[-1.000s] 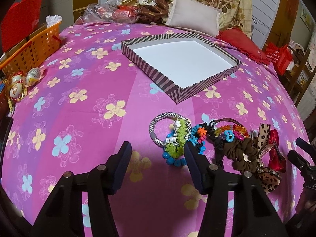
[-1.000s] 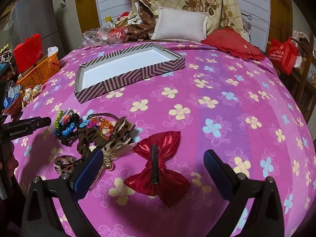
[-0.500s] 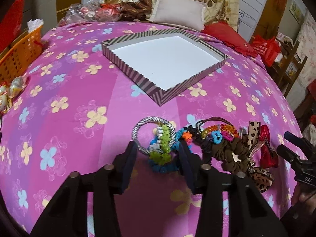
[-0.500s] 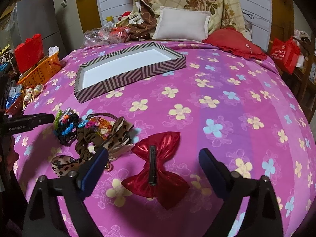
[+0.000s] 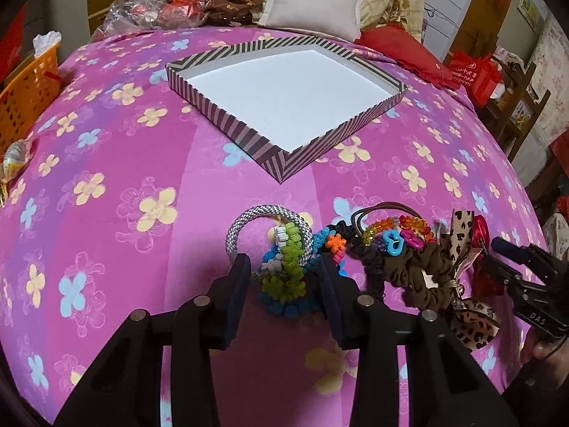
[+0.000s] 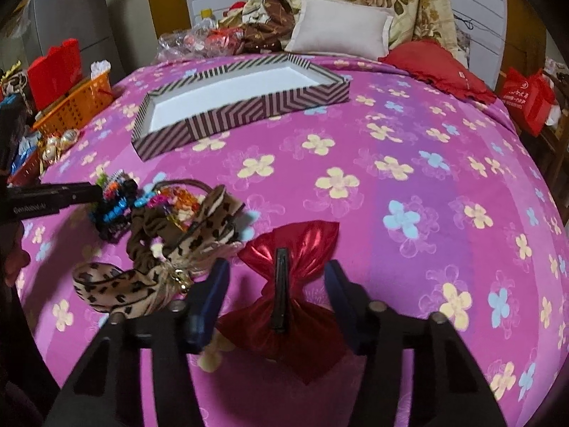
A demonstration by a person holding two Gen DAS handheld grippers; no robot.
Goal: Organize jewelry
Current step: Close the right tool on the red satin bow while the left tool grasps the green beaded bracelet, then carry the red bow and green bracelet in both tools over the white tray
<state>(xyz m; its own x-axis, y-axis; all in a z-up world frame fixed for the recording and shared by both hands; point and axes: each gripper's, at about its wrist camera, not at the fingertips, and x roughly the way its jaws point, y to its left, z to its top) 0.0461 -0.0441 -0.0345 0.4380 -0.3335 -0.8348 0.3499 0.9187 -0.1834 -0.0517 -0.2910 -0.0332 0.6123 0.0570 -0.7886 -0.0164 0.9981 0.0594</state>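
A pile of hair accessories lies on the pink flowered bedspread. My left gripper (image 5: 284, 277) is open, its fingers on either side of a green and blue beaded band (image 5: 286, 277) beside a grey-white striped ring (image 5: 265, 219). A brown scrunchie (image 5: 412, 270) and a leopard bow (image 5: 462, 235) lie to its right. My right gripper (image 6: 277, 281) is open, its fingers on either side of a shiny red bow (image 6: 295, 249) with a black clip. The striped shallow box (image 5: 227, 121), white inside and empty, sits further back; it also shows in the right wrist view (image 6: 227, 115).
An orange basket (image 5: 25, 96) stands at the bed's left edge. A white pillow (image 6: 341, 28), a red cushion (image 6: 437, 67) and bagged clutter (image 5: 156, 7) lie at the head of the bed. A red bag (image 6: 526, 99) stands at the right.
Both grippers have moved forward and down and narrowed. The left one now straddles the beaded band, the right one straddles the red bow.
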